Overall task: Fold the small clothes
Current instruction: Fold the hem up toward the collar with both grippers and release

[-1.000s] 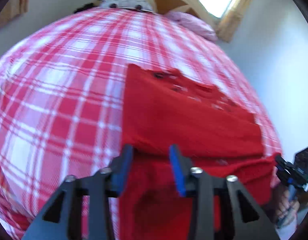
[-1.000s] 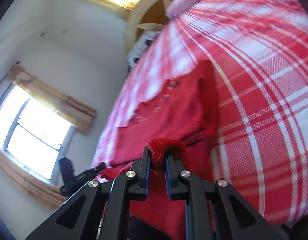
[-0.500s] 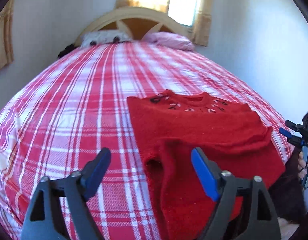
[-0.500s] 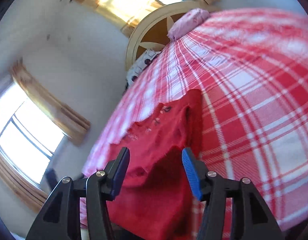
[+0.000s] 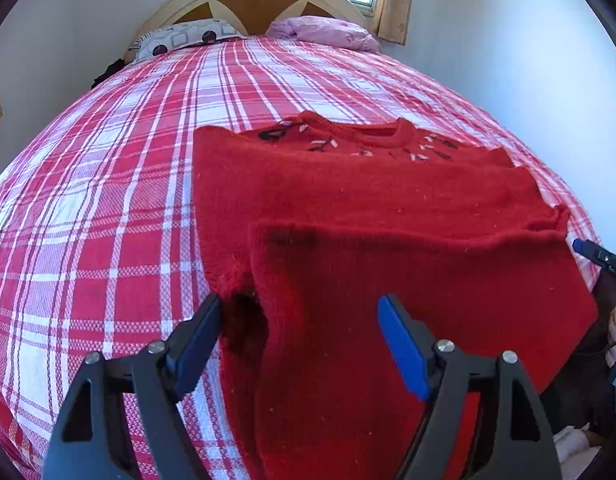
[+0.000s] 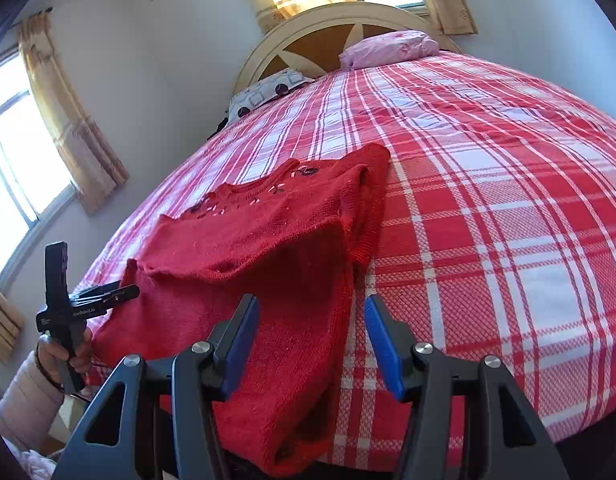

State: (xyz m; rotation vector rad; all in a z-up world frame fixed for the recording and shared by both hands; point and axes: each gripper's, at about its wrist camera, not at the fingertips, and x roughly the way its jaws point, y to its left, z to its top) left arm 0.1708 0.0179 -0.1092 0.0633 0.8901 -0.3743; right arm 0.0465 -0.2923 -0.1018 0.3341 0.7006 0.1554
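One red sweater [image 5: 387, 208] lies flat on the bed [image 5: 108, 184], close to the near edge. Its neck points toward the headboard [image 5: 252, 4], and small dark and white flowers are sewn around the neck. Both sleeves are folded across the front of the sweater. The bottom part hangs down over the edge of the bed.

The left gripper [image 5: 300, 344] hovers over the bottom part of the sweater. Its two blue fingers [image 5: 401, 346] are spread wide apart and hold nothing. One finger is by the dark sleeve hole at the side of the sweater.

The right gripper [image 6: 309, 342] hovers over the other side of the sweater, near the edge where red cloth meets the bed cover. Its fingers [image 6: 381, 346] are also spread wide and hold nothing.

In the right camera's view, a hand [image 6: 64, 354] holds the left gripper's handle at the far side of the sweater.

The bed has a red and white checked cover. A spotted pillow [image 5: 184, 38] and a pink pillow [image 5: 323, 32] rest by the headboard. Windows [image 6: 12, 168] with tan curtains [image 6: 72, 120] let in bright light.
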